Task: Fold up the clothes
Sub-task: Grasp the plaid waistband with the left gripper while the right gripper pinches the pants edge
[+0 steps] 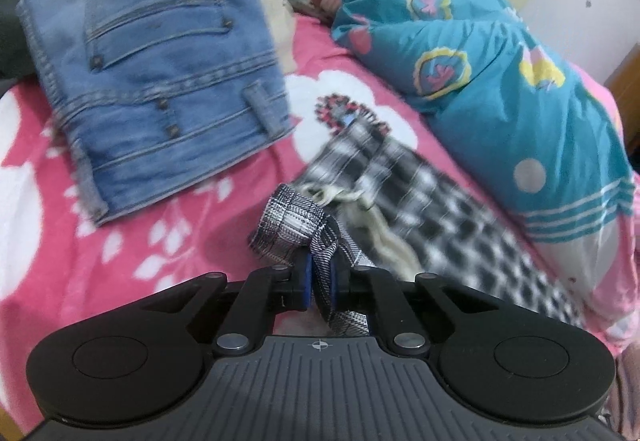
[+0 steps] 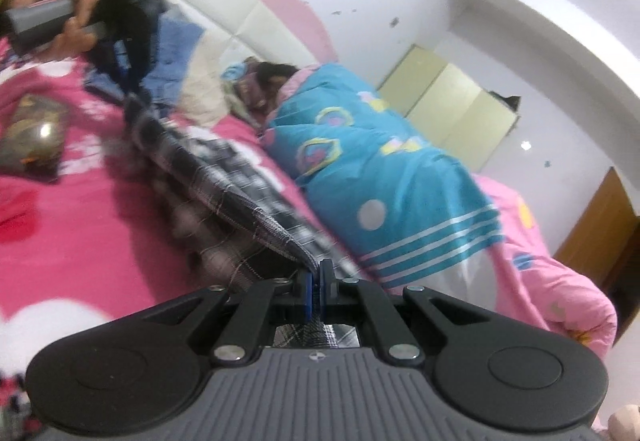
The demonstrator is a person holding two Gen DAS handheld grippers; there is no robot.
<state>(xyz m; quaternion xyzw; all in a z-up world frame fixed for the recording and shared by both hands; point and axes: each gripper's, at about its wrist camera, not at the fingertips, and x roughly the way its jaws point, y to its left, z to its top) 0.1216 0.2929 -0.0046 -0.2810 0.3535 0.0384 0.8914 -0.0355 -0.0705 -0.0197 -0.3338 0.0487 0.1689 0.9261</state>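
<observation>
A black-and-white plaid garment [image 1: 420, 197] stretches across the pink bed. My left gripper [image 1: 319, 275] is shut on one corner of it, the cloth bunched over its blue pads. In the right wrist view the same plaid garment [image 2: 224, 177] runs as a raised band from my right gripper [image 2: 316, 279], which is shut on its near edge, up to the left gripper [image 2: 120, 53] held by a person's hand [image 2: 80, 1] at the upper left. Folded blue jeans [image 1: 160, 73] lie on the bed at the left.
A pink blanket with white flowers [image 1: 120, 249] covers the bed. A teal patterned quilt [image 1: 500, 81] lies bundled along the right side, over a person. A shiny dark packet [image 2: 34, 133] rests on the blanket at the left. White wall and yellow cabinet doors [image 2: 452, 109] stand behind.
</observation>
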